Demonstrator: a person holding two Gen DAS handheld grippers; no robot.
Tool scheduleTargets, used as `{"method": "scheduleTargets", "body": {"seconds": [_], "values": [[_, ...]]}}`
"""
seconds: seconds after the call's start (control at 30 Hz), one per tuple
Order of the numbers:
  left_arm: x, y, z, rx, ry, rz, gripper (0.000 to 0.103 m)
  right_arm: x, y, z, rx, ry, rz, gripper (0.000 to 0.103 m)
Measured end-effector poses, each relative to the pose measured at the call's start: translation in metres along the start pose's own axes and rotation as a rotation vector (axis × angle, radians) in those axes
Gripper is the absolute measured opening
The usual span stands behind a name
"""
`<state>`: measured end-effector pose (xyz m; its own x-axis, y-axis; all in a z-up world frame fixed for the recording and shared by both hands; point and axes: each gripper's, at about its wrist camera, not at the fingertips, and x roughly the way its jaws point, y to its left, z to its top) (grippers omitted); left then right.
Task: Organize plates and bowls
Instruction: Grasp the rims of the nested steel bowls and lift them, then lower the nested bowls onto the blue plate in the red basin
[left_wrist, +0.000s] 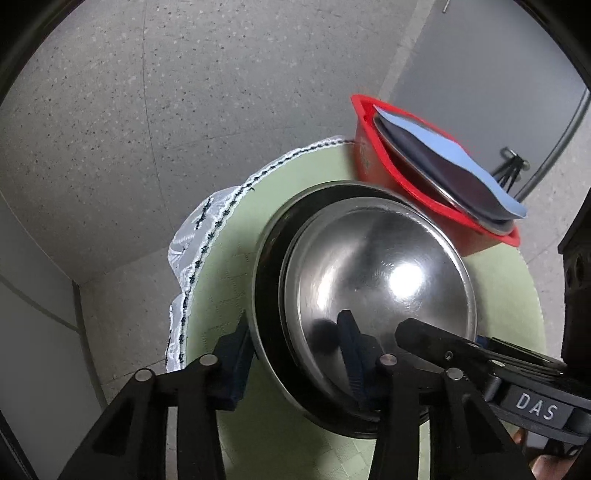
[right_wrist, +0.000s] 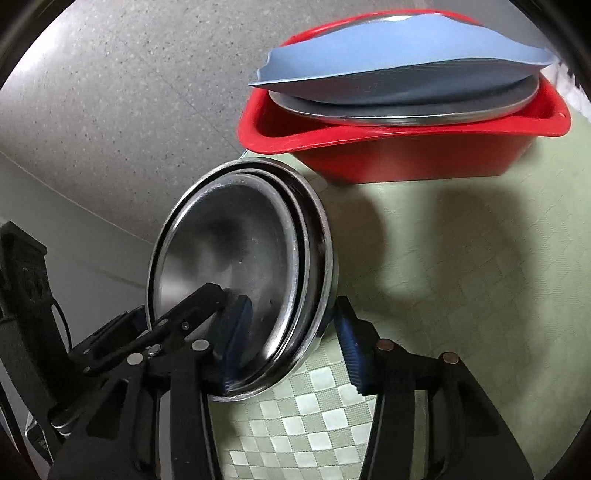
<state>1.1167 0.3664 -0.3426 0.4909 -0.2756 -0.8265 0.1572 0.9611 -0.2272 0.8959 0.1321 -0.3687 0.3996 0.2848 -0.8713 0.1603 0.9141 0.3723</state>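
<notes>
A stack of nested steel bowls (left_wrist: 373, 288) is held tilted above the green table, and both grippers straddle its rim. My left gripper (left_wrist: 295, 354) has one finger inside the top bowl and one outside. My right gripper (right_wrist: 291, 332) straddles the opposite rim of the same stack (right_wrist: 236, 280), with one pad inside and one outside. Neither pair of pads clearly clamps the rim. A red tub (left_wrist: 373, 147) at the table's far side holds a steel plate (right_wrist: 406, 110) with a blue plate (right_wrist: 399, 55) on top.
The round table has a green checked cloth (right_wrist: 461, 295) with a white lace edge (left_wrist: 207, 236). Speckled grey floor (left_wrist: 147, 110) lies beyond it. A grey door and a small tripod (left_wrist: 511, 166) stand at the far right.
</notes>
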Motion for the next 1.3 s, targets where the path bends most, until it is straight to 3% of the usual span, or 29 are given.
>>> {"method": "scheduleTargets", "body": {"seconds": [0.37, 0.5, 0.67, 0.9, 1.1, 1.3], "values": [[-0.085, -0.013, -0.002, -0.004, -0.167, -0.005, 0.039, -0.069, 0.033, -0.001, -0.096, -0.125, 0.06, 0.038], [-0.116, -0.027, 0.015, 0.005, -0.238, -0.027, 0.039, -0.107, 0.045, 0.014, -0.142, -0.192, 0.076, 0.038], [-0.126, -0.054, 0.048, 0.024, -0.28, -0.06, 0.038, -0.142, 0.035, 0.043, -0.172, -0.253, 0.056, 0.038], [-0.094, -0.105, 0.09, 0.072, -0.26, -0.075, 0.038, -0.152, 0.0, 0.092, -0.164, -0.269, -0.003, 0.038], [-0.032, -0.136, 0.115, 0.11, -0.15, -0.039, 0.039, -0.123, -0.052, 0.13, -0.102, -0.183, -0.034, 0.038], [0.024, -0.152, 0.133, 0.104, -0.039, -0.004, 0.039, -0.094, -0.088, 0.135, -0.066, -0.107, -0.053, 0.038]]}}
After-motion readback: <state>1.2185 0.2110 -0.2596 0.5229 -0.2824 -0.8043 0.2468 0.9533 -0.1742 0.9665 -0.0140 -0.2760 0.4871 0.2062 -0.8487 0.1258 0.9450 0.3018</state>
